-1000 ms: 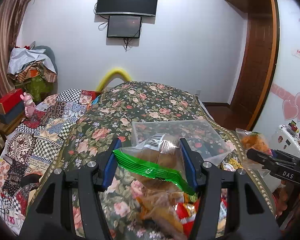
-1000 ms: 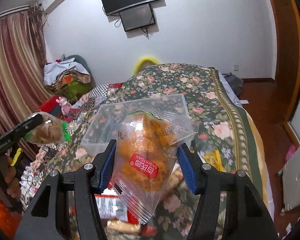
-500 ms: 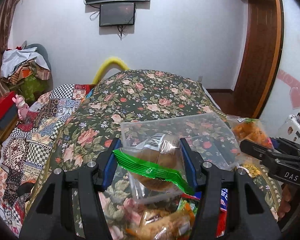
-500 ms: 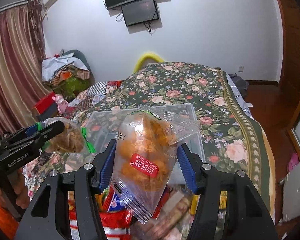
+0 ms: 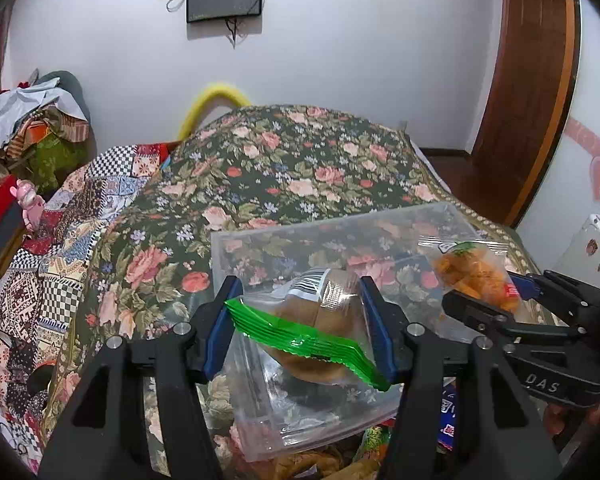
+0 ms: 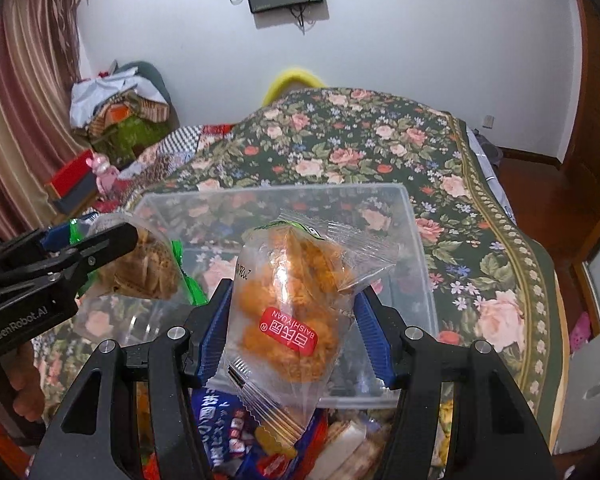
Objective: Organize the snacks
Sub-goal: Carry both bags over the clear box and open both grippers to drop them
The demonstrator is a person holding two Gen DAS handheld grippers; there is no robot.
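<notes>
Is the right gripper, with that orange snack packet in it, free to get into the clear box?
Probably yes. The right gripper holds the orange snack packet just before the open-topped clear plastic box; nothing covers it, and the left gripper stands aside.

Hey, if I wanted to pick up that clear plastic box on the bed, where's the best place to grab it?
Probably the near rim of the clear box, coming down from above with one finger inside the wall and one outside. It sits open-topped on the bedspread, too wide to span, and its thin upright walls suit a pinch. Both grippers already hold snack packets, so one must let go first.
</notes>
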